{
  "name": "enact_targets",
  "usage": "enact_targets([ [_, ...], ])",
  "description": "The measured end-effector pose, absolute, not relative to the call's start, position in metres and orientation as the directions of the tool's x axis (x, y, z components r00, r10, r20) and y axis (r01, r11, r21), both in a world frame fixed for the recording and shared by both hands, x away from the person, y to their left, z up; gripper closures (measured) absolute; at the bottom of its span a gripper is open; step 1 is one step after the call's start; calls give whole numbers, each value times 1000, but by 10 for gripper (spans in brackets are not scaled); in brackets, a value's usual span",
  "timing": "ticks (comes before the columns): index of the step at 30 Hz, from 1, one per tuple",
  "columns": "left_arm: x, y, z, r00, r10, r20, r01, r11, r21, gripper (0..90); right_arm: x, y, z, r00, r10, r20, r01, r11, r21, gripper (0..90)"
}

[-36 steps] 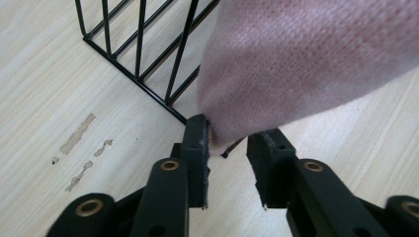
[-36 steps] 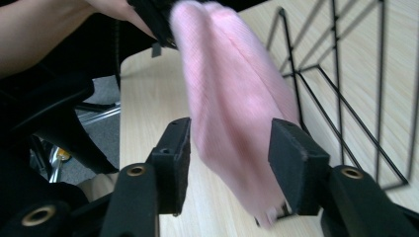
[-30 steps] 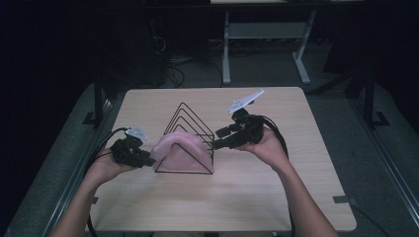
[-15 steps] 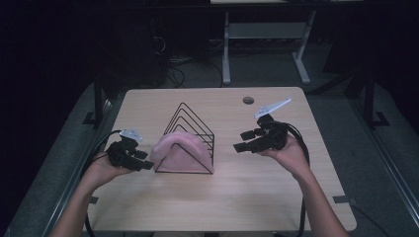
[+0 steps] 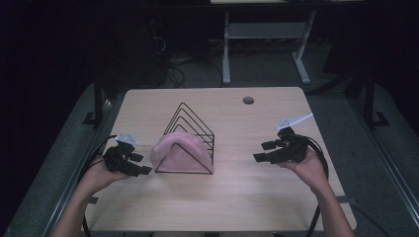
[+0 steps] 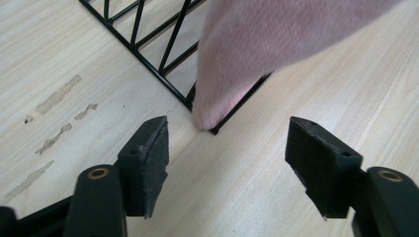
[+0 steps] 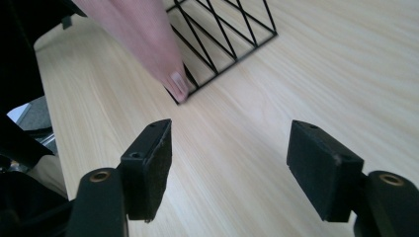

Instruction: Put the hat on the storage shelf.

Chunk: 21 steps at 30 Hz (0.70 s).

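Pink knit cloth (image 5: 177, 150) draped over my black wire rack (image 5: 190, 129), hem touching table. Left gripper (image 5: 140, 166) and right gripper (image 5: 263, 151) both wide open, empty.

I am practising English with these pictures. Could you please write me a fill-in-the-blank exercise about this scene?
1. The soft pink cloth is draped over the black ____ rack.
2. The jaws of the left gripper stand ____, holding nothing.
3. The right gripper is held ____ from the rack, not touching it.
4. The light wooden table has a round ____ near its far edge.

Missing words: wire; open; apart; hole
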<state>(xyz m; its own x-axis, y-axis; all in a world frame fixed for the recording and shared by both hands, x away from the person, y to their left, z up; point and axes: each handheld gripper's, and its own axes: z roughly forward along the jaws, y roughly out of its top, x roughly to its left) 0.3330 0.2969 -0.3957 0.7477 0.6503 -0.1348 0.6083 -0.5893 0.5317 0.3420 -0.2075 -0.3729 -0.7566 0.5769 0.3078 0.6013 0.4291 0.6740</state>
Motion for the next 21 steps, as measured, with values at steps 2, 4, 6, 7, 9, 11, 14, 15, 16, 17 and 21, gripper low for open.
enact_targets([
  [2,332,299,-397,747,652,-131,608,-590,531,321,339,-215,-378,-744,590,314,615,421,667,327],
  [4,330,299,-398,749,650,-128,606,-594,530,321,335,-223,-383,-731,604,316,626,411,662,324],
  [6,329,300,-398,751,649,-124,603,-595,531,320,332,-227,-386,-725,612,315,631,407,661,319],
  [7,328,300,-399,751,649,-125,602,-594,533,320,329,-231,-389,-718,621,315,637,402,658,315],
  [9,325,301,-400,750,649,-125,602,-592,537,319,324,-237,-394,-707,634,313,648,404,646,307],
  [11,323,302,-401,748,652,-125,603,-587,540,318,320,-242,-400,-700,643,311,654,402,640,302],
  [14,322,304,-402,749,652,-118,599,-590,542,317,311,-250,-407,-686,657,312,665,393,636,302],
  [15,320,304,-403,745,655,-125,603,-583,545,318,309,-252,-409,-682,660,316,669,388,634,302],
  [16,319,304,-404,747,654,-120,601,-585,545,317,307,-254,-412,-676,664,320,673,380,634,301],
  [17,317,303,-405,745,657,-115,601,-586,544,317,302,-257,-415,-669,669,323,678,373,633,300],
  [21,308,303,-414,737,663,-130,605,-561,565,314,282,-261,-425,-655,686,317,673,340,657,282],
])
